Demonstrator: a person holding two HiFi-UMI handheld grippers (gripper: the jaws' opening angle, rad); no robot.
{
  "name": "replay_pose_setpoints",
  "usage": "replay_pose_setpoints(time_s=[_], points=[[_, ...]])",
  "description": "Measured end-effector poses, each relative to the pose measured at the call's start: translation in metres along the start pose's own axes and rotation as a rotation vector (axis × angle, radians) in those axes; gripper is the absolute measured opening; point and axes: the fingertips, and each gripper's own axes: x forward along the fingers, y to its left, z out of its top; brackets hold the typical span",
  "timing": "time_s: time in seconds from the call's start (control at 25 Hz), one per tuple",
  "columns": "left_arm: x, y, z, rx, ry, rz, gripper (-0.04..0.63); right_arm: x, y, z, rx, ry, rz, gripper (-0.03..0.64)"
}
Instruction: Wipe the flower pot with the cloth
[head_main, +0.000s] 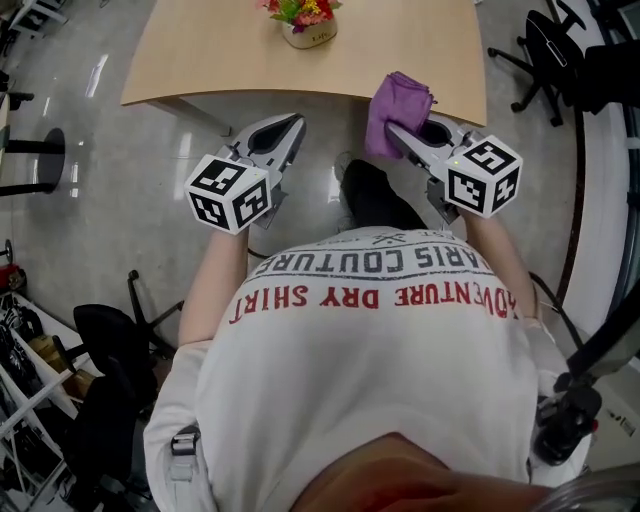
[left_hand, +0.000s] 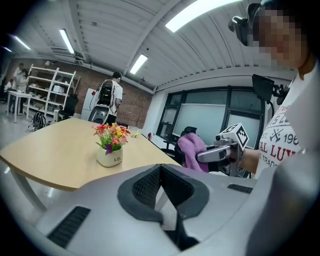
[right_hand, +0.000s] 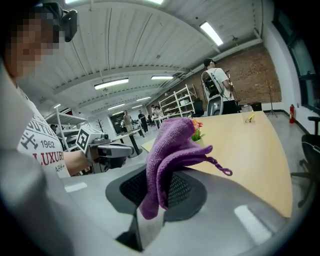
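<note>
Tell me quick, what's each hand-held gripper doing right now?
Left hand-held gripper: closed, holding nothing.
Right hand-held gripper: closed on the purple cloth.

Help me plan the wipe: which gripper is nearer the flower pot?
Left. The left gripper, shut and empty, is short of the table, almost straight before the flower pot; the right gripper, gripping the cloth, is farther off to its right.

White red-lettered T-shirt (head_main: 370, 390) — left tool (head_main: 296, 122), right tool (head_main: 400, 132) grey
</note>
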Motion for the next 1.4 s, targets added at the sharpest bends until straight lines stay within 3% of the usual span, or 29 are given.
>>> replay_pose_setpoints(time_s=[0.32,0.76,0.96,1.4], points=[[0.026,0.035,0.018,0.009,0.031,0.020,0.002,0.038,-0.025,0.021,0.038,-0.018,0.029,0.054],[0.078,0.094,-0.004,-0.033,0.085,0.031,0.001,0.108,-0.080,0.002,0.123,0.044,0.046,0.054],[0.091,0.115,-0.015,-0.087,0.101,0.054,0.002,0.146,-0.109,0.004,0.166,0.044,0.037,0.054],[0.061,0.156,-0.020,-0.150,0.095,0.143,0.002,0.233,-0.140,0.040,0.258,-0.065,-0.012,0.054]])
